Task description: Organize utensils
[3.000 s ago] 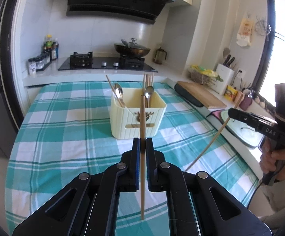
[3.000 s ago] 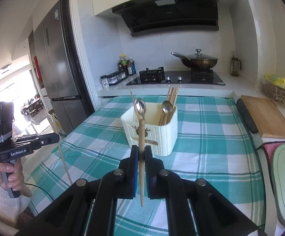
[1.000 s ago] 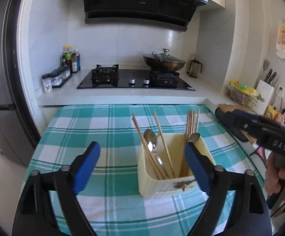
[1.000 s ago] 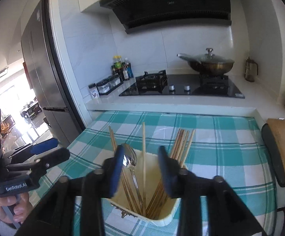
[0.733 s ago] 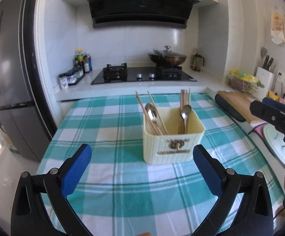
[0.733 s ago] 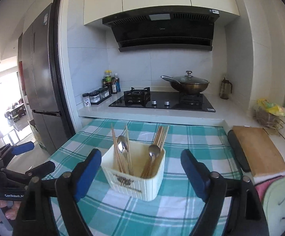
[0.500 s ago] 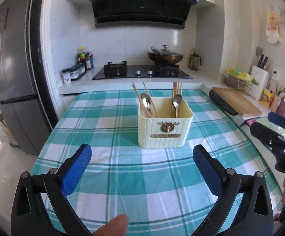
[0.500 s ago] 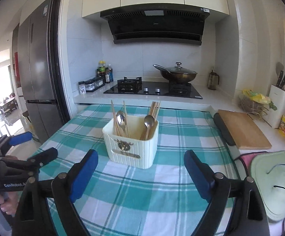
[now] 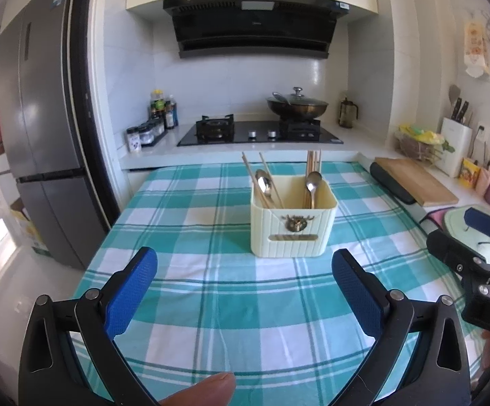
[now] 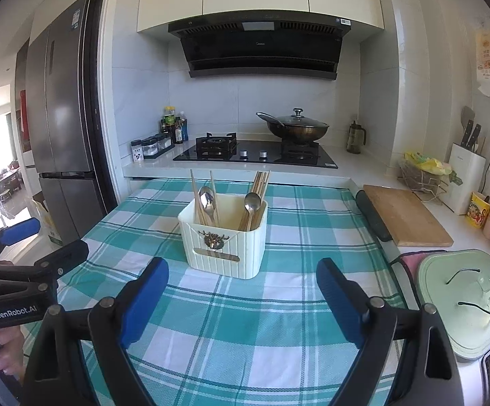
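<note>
A cream utensil holder (image 9: pixel 292 226) stands on the teal checked tablecloth (image 9: pixel 211 291); it also shows in the right wrist view (image 10: pixel 224 240). Wooden chopsticks (image 9: pixel 312 169) and two metal spoons (image 9: pixel 263 181) stand in its two compartments. My left gripper (image 9: pixel 245 277) is open and empty, held back from the holder. My right gripper (image 10: pixel 241 287) is open and empty, also short of the holder. Each gripper appears at the edge of the other's view: the right gripper (image 9: pixel 475 253) and the left gripper (image 10: pixel 21 257).
A gas hob with a lidded wok (image 9: pixel 297 106) lies behind the table. A fridge (image 9: pixel 42 155) stands at the left. A wooden cutting board (image 10: pixel 404 216), a green lid (image 10: pixel 465 297), a knife block (image 10: pixel 465 176) and a fruit basket line the right counter.
Both grippers held a chopstick three seconds ago; they opened over the holder, left the chopsticks in it, and have pulled back from it. Both are now wide open.
</note>
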Tool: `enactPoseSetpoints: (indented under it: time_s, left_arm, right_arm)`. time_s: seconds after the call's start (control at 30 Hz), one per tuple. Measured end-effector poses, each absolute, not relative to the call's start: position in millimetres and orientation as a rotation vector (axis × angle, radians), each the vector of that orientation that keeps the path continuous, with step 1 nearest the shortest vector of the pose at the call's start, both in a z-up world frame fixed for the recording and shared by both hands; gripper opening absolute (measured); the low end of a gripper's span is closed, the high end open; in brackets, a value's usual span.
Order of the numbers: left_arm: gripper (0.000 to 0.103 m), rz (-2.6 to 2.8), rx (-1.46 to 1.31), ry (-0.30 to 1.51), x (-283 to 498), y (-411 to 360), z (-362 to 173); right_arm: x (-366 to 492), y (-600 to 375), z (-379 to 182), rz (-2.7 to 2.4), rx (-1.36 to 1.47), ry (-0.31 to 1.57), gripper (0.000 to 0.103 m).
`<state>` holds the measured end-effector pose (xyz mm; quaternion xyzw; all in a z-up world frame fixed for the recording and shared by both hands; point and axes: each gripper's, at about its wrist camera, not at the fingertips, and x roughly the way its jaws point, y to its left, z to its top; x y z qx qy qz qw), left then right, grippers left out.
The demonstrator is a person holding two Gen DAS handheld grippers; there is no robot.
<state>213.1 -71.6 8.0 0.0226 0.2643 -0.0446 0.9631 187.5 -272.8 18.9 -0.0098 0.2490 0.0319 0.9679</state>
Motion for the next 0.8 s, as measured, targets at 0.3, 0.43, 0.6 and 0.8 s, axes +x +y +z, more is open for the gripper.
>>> enactPoseSetpoints:
  time_s: [0.3,0.43,0.6,0.8]
  left_arm:
    - [0.103,-0.068,0.040,0.526,208,-72,12]
    - [0.103,-0.059,0.034,0.537,208,-70,12]
    - [0.103,-0.075,0.023,0.554,207,-69,13]
    - [0.103,-0.062,0.031,0.541,204,-69,16]
  right_arm:
    - [183,-267,20,0.088,-0.027,0.502,0.091]
    - [181,-264,21,0.096,-0.036,0.499,0.091]
    - [179,-262,25,0.098,-0.037,0.492,0.091]
    - [177,-263,28,0.086,-0.037,0.483,0.091]
